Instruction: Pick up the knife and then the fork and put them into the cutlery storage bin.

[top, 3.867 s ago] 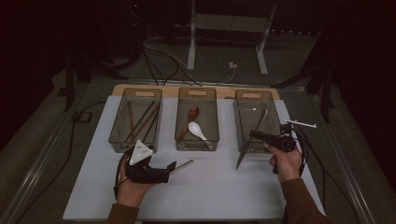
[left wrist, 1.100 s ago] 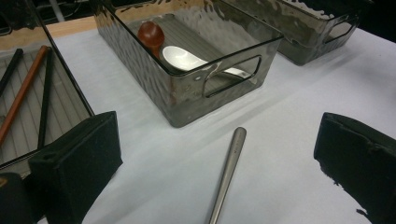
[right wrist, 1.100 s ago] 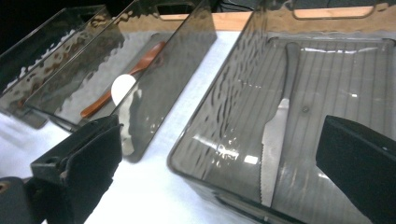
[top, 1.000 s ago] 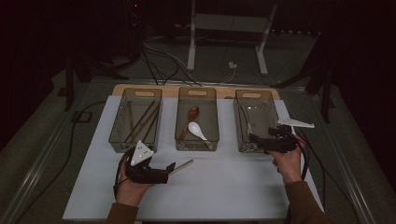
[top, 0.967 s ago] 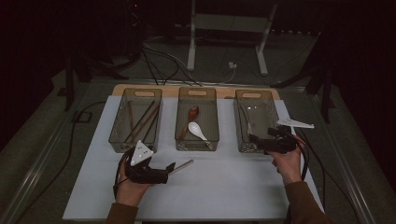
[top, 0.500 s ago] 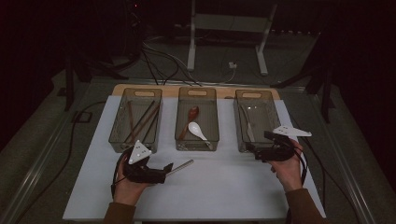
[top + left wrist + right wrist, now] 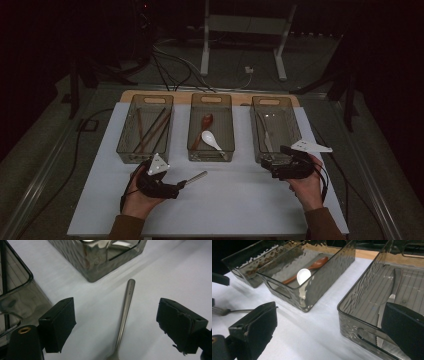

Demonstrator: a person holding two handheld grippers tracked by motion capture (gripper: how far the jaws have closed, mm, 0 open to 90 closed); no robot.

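A dim room is seen, with a white table point(image 7: 240, 200) at its centre and dark cables and stand legs on the floor behind. Three clear bins are lined up across the far half of the table: the left bin point(image 7: 146, 127) holds dark chopsticks point(image 7: 150, 131), the middle bin point(image 7: 211, 126) holds two spoons, a wooden spoon point(image 7: 204, 125) and a white spoon point(image 7: 210, 140), and the right bin point(image 7: 275, 127) holds a knife point(image 7: 390, 290). One metal fork point(image 7: 123, 315) is laid flat on the table in front of the left and middle bins, its handle lying between the jaws of the left gripper point(image 7: 120, 322); those jaws have just been closing but stand apart from the handle, touching nothing. The right gripper point(image 7: 332, 335) is held wide and empty just in front of the right bin. A thin, flat handle is likely to be hard to pinch off the surface; if the jaws close too high it could slip out, or be pushed against the middle bin
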